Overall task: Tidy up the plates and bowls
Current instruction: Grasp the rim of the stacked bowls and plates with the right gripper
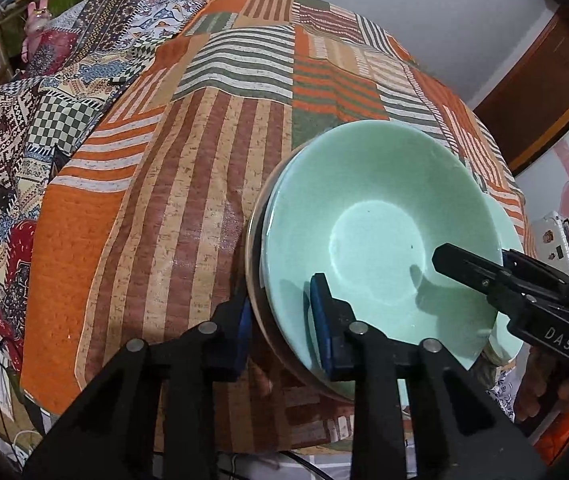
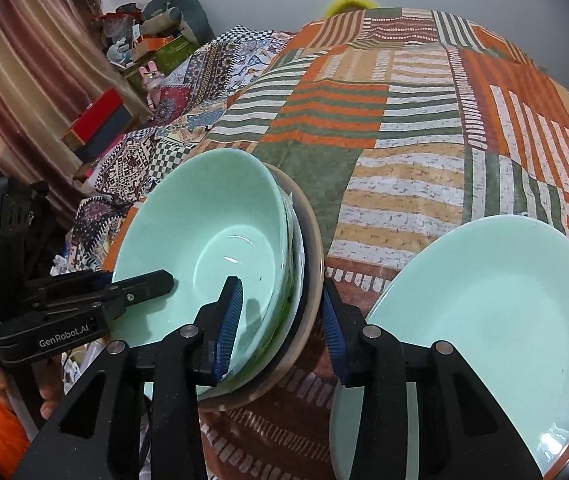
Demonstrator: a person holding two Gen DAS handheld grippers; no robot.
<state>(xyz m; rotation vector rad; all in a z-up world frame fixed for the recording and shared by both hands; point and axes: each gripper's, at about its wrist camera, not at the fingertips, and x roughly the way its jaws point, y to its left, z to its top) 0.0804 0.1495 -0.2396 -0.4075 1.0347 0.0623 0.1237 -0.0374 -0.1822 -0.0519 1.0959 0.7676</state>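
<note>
A striped cloth [image 1: 188, 184] is covering the surface. At lower centre, the left gripper [image 1: 284, 332] and right gripper [image 2: 280, 328] are clamping the bowl stack's [image 2: 204, 224] rim; a plate [image 2: 496, 304] is sitting at lower right.

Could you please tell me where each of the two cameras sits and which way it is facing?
Left wrist view: sits on the left claw, looking down along its fingers at the stacked green bowl; its pads straddle the near-left rim, and the right claw enters from the right.
Right wrist view: sits on the right claw, straddling the stack's right rim; the left claw and a green plate show.
Shared: the bowl stack, patchwork cloth, both claws.
</note>
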